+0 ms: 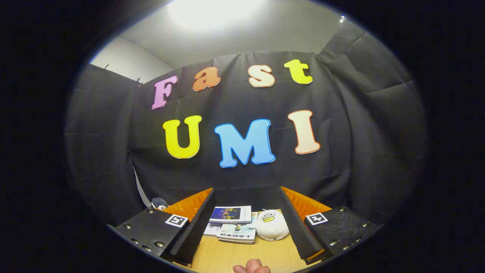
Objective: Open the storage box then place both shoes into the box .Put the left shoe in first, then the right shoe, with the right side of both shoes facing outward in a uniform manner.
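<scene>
A wooden table (227, 256) carries a stack of books (232, 223) with a white plush duck (269, 225) just beside it.

So the gripper (246, 223) is just hanging over the wooden table (242, 258) with its fingers (195, 227) spread wide and nothing between them, and a fingertip of someone's hand (252, 267) is poking in at the near edge. Beyond the fingers, up against the table's far edge by the black cloth wall (341, 159), there's a little stack of books (232, 223) with a white plush duck (269, 224) sitting just to its right, touching it. Off past the left finger, near the far left corner, a dark plush toy (159, 204) peeks out.
</scene>
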The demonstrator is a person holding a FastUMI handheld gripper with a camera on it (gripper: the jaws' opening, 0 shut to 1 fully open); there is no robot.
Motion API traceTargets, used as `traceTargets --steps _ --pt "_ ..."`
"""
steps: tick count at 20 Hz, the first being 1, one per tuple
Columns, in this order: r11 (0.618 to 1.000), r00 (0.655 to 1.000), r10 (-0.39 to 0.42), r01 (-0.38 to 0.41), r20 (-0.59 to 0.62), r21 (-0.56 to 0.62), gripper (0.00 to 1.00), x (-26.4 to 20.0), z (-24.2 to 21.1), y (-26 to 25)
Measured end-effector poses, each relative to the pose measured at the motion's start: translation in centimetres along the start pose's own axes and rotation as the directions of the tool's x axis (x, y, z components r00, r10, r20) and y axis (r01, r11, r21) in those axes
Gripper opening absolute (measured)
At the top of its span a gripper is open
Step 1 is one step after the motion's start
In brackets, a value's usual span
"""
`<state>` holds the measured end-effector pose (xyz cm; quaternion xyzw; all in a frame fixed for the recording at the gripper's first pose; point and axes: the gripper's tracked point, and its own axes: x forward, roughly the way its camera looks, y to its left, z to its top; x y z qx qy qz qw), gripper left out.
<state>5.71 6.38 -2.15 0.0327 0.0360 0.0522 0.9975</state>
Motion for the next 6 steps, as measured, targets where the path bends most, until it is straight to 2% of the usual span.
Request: traceTargets --steps 2,4,5,6 --pt "1.0 0.999 -0.013 0.012 0.037 0.011 0.98 0.0 -0.2 -1.7" --pt "0.998 0.994 0.037 -0.042 0.107 0.038 0.98 0.3 -1.1 -2.6" --pt "0.998 0.992 0.042 -0.048 0.117 0.046 0.98 0.7 -2.7 -3.6" --pt "0.999 0.994 0.011 -0.016 0.112 0.047 0.98 1.1 -5.0 -6.1"
